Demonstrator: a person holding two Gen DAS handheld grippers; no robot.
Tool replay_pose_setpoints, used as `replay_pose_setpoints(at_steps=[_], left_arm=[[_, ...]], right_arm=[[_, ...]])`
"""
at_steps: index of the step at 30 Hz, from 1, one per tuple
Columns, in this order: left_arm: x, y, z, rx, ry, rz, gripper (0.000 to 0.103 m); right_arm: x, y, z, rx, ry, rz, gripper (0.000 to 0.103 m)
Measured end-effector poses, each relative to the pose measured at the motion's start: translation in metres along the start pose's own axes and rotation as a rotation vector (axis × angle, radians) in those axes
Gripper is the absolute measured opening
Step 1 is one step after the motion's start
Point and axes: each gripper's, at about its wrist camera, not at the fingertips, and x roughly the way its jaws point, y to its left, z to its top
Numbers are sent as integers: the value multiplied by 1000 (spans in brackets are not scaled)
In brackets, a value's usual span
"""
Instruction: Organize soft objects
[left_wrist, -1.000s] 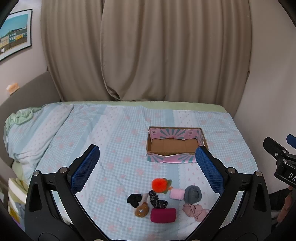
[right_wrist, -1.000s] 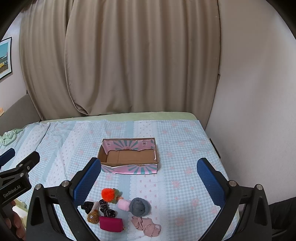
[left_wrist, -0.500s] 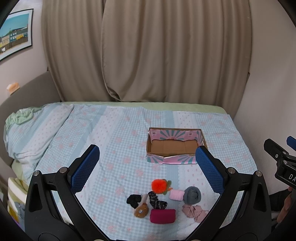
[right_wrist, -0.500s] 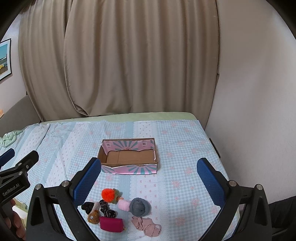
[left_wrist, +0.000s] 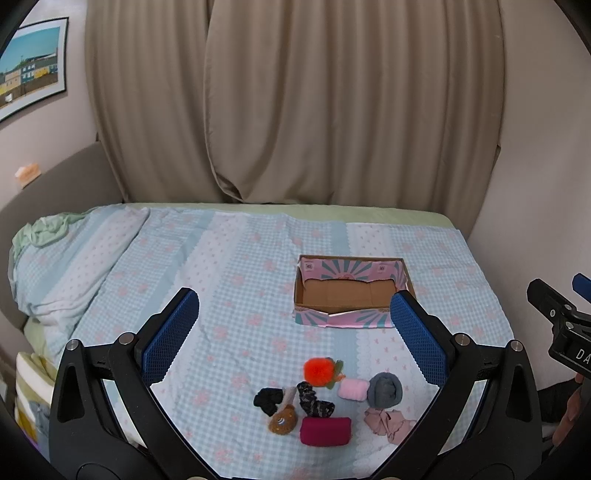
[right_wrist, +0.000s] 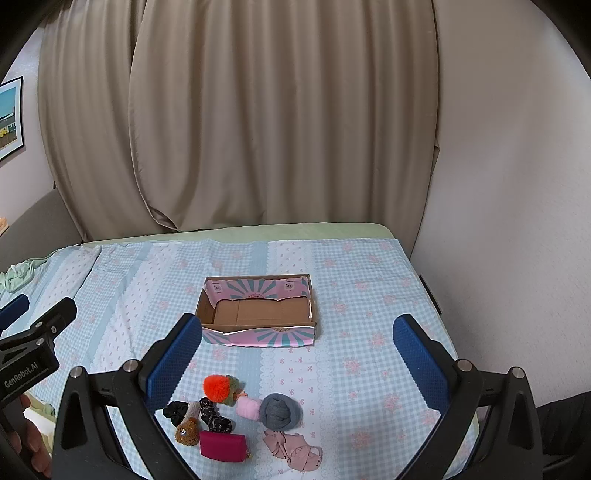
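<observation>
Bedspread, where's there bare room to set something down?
Free: the bedspread right of the cardboard box, and left of it toward the rumpled duvet. The box floor is bare. Crowded: the soft pile at the near edge.

Both claws (left_wrist: 295, 332) (right_wrist: 297, 345) wide apart, aloft

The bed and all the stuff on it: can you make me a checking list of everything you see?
Surface: bed with a blue checked cover, some wrinkles at the left.
Job's things: open box, nothing inside; in front of it a huddle of an orange pom-pom, pink roll, grey ball, black scrunchie, brown plush, dark red pouch and pink cloth.
Clutter: green cloth bunched at the bed's left end.
Grippers: left gripper and right gripper both open, holding nothing, above the bed.
Cables: nothing seen.
Surroundings: beige curtains, framed picture on the left wall.
</observation>
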Motion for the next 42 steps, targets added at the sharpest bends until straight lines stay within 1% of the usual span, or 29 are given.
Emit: replay_pose_setpoints(at_steps=[20, 25, 27, 29, 31, 34, 39, 42], left_arm=[[1, 3, 2, -6, -2, 4, 102], [2, 11, 7, -32, 11, 27, 102], [4, 17, 2, -50, 21, 38, 102], [8, 26, -6, -66, 34, 57, 102], [15, 37, -21, -75, 51, 70, 102], [37, 58, -51, -68, 123, 68, 102], [83, 89, -100, -32, 242, 0, 102], [113, 97, -129, 4, 307, -50, 102]], right_arm=[[0, 0, 1, 0, 0, 2, 103], [-1, 0, 3, -7, 21, 19, 103], [1, 0, 2, -14, 33, 38, 103], [8, 0, -3, -26, 49, 64, 103], [16, 3, -11, -33, 60, 84, 103], [34, 8, -30, -14, 88, 87, 103], [57, 31, -76, -3, 145, 74, 103], [75, 50, -109, 5, 200, 77, 103]])
